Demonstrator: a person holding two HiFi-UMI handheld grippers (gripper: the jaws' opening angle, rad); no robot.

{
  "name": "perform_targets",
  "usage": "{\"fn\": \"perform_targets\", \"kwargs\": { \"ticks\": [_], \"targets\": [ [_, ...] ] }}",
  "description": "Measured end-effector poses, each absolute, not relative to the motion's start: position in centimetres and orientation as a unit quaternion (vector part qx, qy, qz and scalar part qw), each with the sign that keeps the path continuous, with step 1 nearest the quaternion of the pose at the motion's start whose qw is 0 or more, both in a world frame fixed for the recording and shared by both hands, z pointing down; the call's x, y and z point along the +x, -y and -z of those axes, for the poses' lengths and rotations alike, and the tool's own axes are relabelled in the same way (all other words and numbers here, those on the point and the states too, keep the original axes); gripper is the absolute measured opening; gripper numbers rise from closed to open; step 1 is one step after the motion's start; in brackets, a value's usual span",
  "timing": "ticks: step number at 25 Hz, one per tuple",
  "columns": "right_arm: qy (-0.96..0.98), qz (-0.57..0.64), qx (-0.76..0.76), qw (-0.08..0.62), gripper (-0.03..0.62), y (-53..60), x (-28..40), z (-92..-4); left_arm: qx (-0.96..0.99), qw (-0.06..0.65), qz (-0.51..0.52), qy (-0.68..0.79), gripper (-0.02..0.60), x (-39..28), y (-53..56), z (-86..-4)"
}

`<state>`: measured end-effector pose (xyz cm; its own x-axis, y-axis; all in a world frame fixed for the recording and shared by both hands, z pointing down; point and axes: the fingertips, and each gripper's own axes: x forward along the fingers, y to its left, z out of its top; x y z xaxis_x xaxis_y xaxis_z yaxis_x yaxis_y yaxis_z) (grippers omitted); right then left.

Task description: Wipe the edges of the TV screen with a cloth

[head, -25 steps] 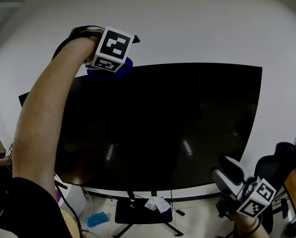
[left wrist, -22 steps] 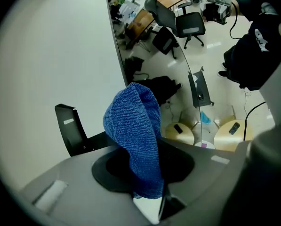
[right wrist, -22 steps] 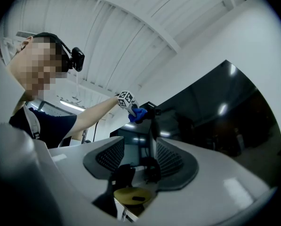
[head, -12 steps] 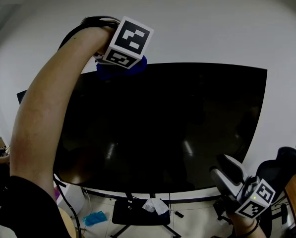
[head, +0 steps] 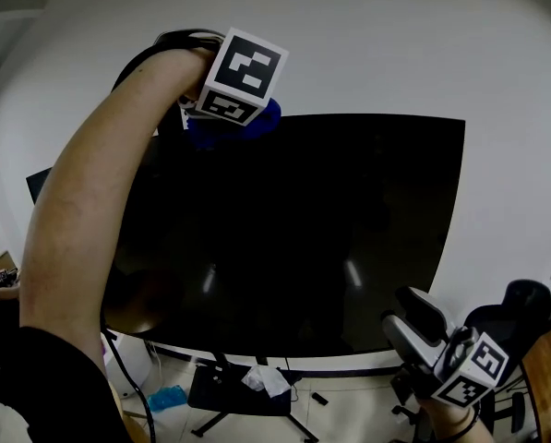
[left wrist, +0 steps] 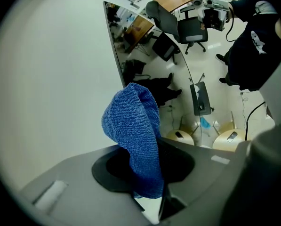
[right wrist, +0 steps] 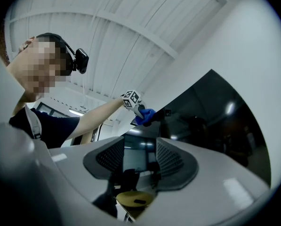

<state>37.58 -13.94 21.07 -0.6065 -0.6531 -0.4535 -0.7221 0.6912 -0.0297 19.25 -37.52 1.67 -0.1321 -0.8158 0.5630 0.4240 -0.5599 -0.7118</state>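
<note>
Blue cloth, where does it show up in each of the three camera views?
Head view: the blue cloth is upper left of centre, at the top edge of the TV screen.
Left gripper view: the cloth fills the centre, clamped between the jaws.
Right gripper view: the cloth is small, near the centre, at the screen's edge.
Shared landmark: the dark TV screen.

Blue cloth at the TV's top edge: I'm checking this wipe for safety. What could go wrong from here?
The left gripper pinches only part of the blue cloth. If it slips out, the hard jaws could scrape the TV. Pressing on the high top edge might rock the TV on its floor stand. The open right gripper hovers near the lower right corner and could knock it.
</note>
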Motion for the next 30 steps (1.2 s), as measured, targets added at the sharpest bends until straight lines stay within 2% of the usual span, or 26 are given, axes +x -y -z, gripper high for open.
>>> {"fn": "perform_targets", "kwargs": {
  "ticks": [14,30],
  "targets": [
    [-0.887,-0.062,-0.399,0.225,0.221,11.0,54.0,-22.7,-0.498,0.442,0.723,-0.185,0.11,37.1,34.5,-1.7],
    [-0.87,-0.061,-0.435,0.225,0.221,6.2,65.0,-24.1,-0.507,0.511,0.678,-0.152,0.109,56.1,29.8,-1.5]
  ]
}}
